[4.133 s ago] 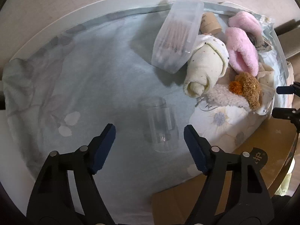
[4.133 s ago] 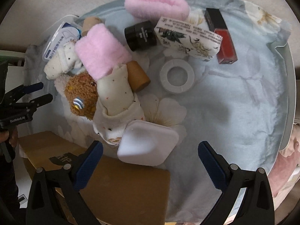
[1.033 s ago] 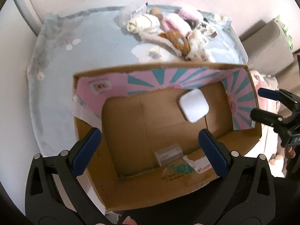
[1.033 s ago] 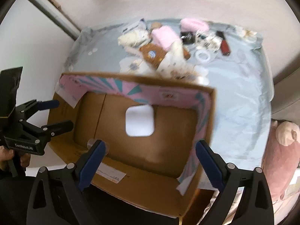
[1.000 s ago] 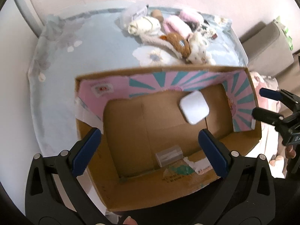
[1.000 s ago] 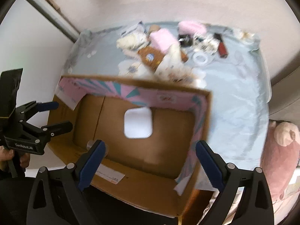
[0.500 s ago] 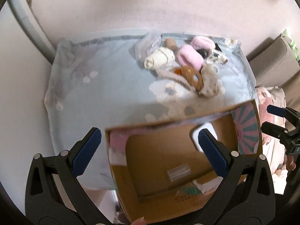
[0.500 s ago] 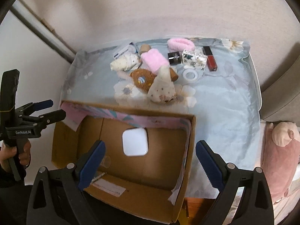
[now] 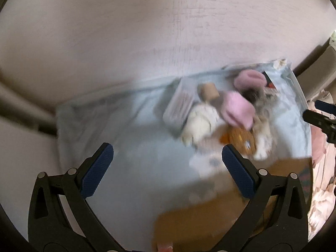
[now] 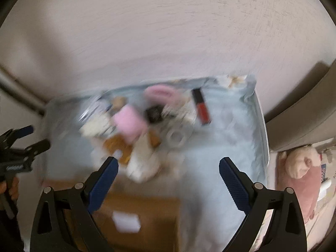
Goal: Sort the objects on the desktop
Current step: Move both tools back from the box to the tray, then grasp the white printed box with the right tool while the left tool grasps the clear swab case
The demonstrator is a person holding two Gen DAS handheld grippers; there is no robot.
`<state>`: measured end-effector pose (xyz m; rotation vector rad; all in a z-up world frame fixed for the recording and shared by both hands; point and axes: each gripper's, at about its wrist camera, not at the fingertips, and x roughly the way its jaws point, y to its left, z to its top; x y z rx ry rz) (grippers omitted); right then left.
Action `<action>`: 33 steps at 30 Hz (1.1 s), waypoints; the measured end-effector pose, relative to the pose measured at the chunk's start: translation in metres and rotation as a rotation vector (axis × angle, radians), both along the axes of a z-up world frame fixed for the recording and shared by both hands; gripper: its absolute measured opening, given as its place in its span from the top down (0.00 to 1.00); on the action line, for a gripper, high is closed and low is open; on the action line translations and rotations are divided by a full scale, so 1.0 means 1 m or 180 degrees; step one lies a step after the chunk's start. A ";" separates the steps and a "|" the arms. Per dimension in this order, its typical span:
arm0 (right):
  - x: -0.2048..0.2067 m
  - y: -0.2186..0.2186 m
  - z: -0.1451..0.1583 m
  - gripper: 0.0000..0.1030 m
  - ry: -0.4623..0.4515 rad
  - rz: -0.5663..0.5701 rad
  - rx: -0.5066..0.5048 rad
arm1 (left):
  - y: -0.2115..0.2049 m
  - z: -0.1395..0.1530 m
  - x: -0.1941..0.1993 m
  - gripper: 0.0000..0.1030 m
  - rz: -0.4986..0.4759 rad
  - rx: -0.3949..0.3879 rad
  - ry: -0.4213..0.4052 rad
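Both views are blurred by motion. My left gripper (image 9: 166,153) is open and empty, high above the blue cloth-covered table (image 9: 130,168). My right gripper (image 10: 168,168) is open and empty too. A pile of small objects lies at the table's far side: a pink fluffy roll (image 9: 238,109), a cream sock roll (image 9: 199,124), a clear cotton-swab box (image 9: 178,109), a brown plush (image 9: 241,138). A red lip-gloss tube (image 10: 201,106) and a tape ring (image 10: 177,136) lie to the right. The cardboard box (image 10: 147,216) near the front holds a white square case (image 10: 126,220).
A plain wall (image 9: 147,31) fills the upper half of both views. A pink plush toy (image 10: 300,168) lies on bedding right of the table. A grey sofa edge (image 10: 298,113) stands at the right. The person's hand (image 10: 10,189) holds the left gripper's handle.
Both grippers have tilted up and pulled back, so the box has slid to the bottom of each view and the wall fills the top. Both stay open and empty.
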<state>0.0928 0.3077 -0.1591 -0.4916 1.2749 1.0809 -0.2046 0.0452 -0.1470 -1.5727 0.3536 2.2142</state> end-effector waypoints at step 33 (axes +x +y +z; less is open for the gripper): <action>0.053 0.060 -0.102 0.43 0.0341 -0.0648 -0.0258 | 0.034 -0.076 -0.065 0.69 -0.0389 0.0435 -0.0528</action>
